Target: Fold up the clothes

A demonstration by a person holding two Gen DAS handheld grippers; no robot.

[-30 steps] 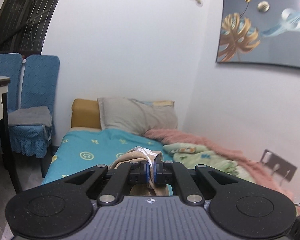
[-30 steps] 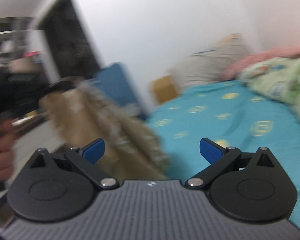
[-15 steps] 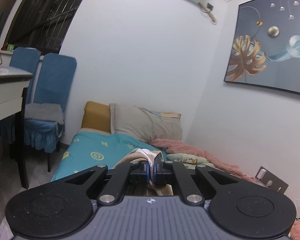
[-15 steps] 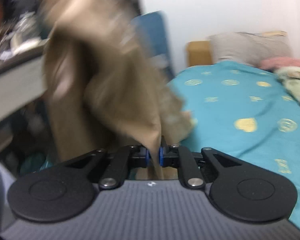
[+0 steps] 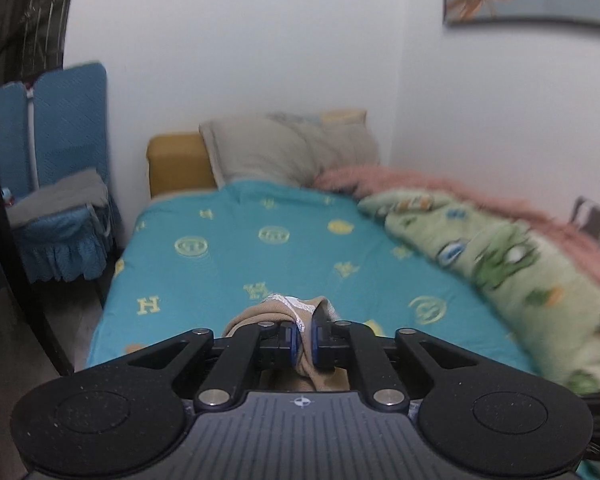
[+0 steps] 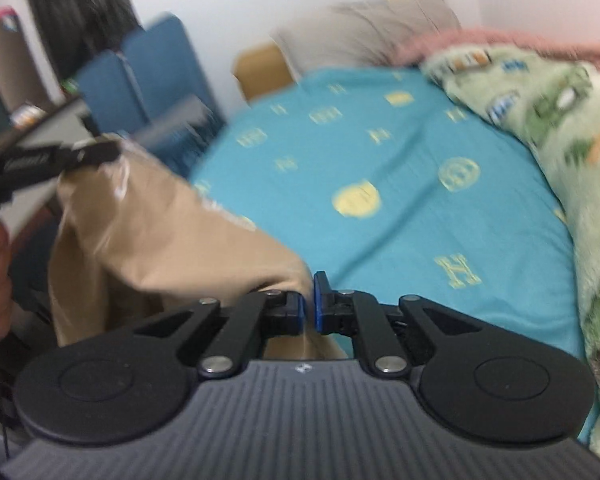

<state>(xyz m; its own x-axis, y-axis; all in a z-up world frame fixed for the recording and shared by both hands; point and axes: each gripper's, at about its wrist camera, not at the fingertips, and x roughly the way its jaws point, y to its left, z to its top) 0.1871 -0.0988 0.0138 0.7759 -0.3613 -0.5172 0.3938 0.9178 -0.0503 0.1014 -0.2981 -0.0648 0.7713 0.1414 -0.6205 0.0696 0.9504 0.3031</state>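
The tan garment [image 6: 172,240] hangs in the air at the near left edge of the bed [image 6: 400,200]; the left claw [image 5: 304,344] and the right claw [image 6: 308,312] are each closed tight on its cloth, seemingly to spread it for laying flat.

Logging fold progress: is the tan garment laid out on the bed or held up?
Held up. The tan garment hangs between the left gripper and right gripper, both shut on it.
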